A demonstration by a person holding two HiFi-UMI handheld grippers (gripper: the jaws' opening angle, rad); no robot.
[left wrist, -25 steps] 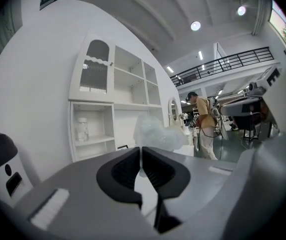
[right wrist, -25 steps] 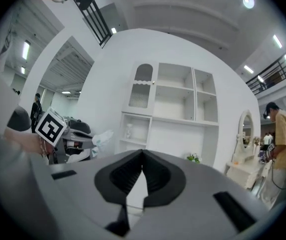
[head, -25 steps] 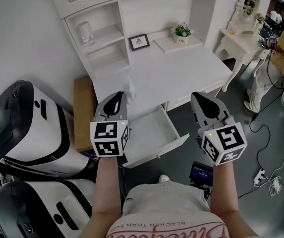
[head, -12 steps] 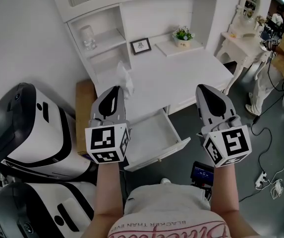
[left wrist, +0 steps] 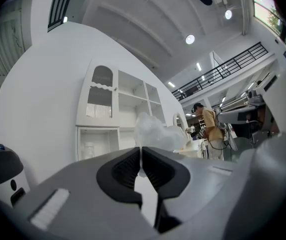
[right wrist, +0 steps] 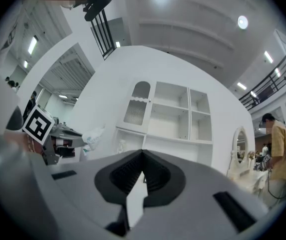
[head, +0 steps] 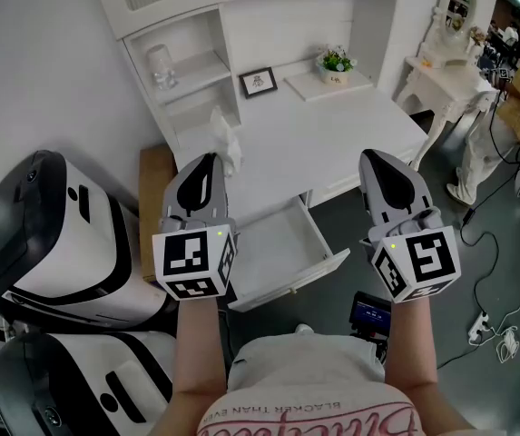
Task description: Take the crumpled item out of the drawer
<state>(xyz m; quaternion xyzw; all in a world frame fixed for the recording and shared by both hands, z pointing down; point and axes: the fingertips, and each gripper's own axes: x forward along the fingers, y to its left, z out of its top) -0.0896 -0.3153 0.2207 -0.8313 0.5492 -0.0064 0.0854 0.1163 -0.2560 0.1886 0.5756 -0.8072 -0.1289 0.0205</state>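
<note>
Looks essentially done: holding the crumpled item [head: 226,140] pinched in the left gripper [head: 209,160], closed almost flat on a thin edge of the wad, with the bulk bunched just beyond the tips and slightly right of them; same story in the left gripper view, left gripper [left wrist: 141,156] clamped on the crumpled item [left wrist: 155,131], translucent white, plastic film by the look, though hard to rule out tissue. Held up in the air, clear of the drawer [head: 276,243] and not touching the desk top [head: 332,134] ahead of the tips. Drawer pulled open below and to the right of the left gripper, sitting between the two grippers, nothing else visible on its bare floor. Right gripper [head: 375,159] shut on nothing, confirmed in the right gripper view [right wrist: 143,166], roughly level with the left one and well apart from it, off the drawer's right side. Removal step judged complete; remaining, if anything, only parking the wad somewhere, probably on the desk top ahead, then letting go. Drawer closing not asked for. Main risk: thin-edge pinch, so could slip out if swung fast
</note>
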